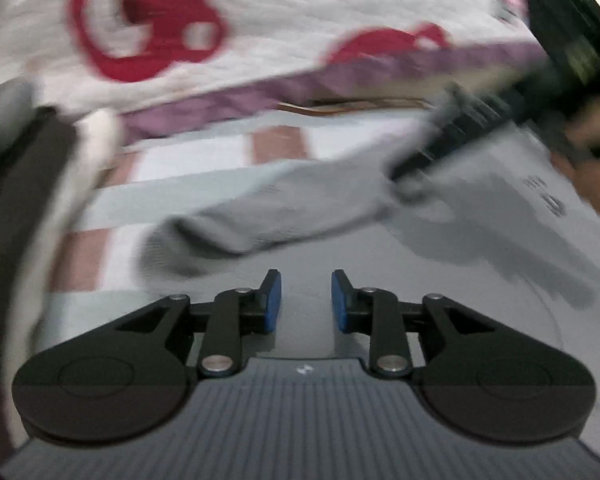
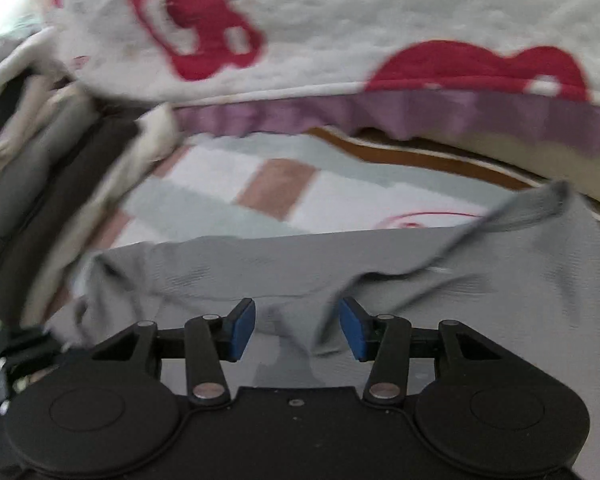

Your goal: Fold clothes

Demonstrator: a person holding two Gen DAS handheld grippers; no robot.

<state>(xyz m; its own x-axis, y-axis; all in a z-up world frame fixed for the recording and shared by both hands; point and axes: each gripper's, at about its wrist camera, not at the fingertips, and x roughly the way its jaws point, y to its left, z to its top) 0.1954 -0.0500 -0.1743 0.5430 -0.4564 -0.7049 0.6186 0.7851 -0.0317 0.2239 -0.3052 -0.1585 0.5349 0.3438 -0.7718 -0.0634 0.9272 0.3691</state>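
The left tongs (image 1: 306, 300) have a small gap between their blue pads (image 1: 274, 300), and nothing is between them. They hang over a gray piece of clothing (image 1: 284, 208) that lies spread out on a checked mat (image 1: 188, 156) with pale green, white and brown squares. One long gray part, maybe a sleeve, sticks out to the left in the left wrist view. The pictures are blurry, so I cannot tell which kind of clothing it is.

The right tongs (image 2: 298, 330) stand wide apart. A raised fold of the gray cloth sits between their pads, but the pads do not press on it. In the left wrist view the right tongs show as a dark shape at the upper right, with a hand (image 1: 592, 168) around the handle, and their tips are down at the cloth.

Behind the mat is a bed with a white cover (image 2: 380, 20) that has big red shapes on it and a purple frill (image 2: 380, 116) along the edge. On the left side is a stack of folded clothes (image 2: 40, 184) in gray, dark and cream colors
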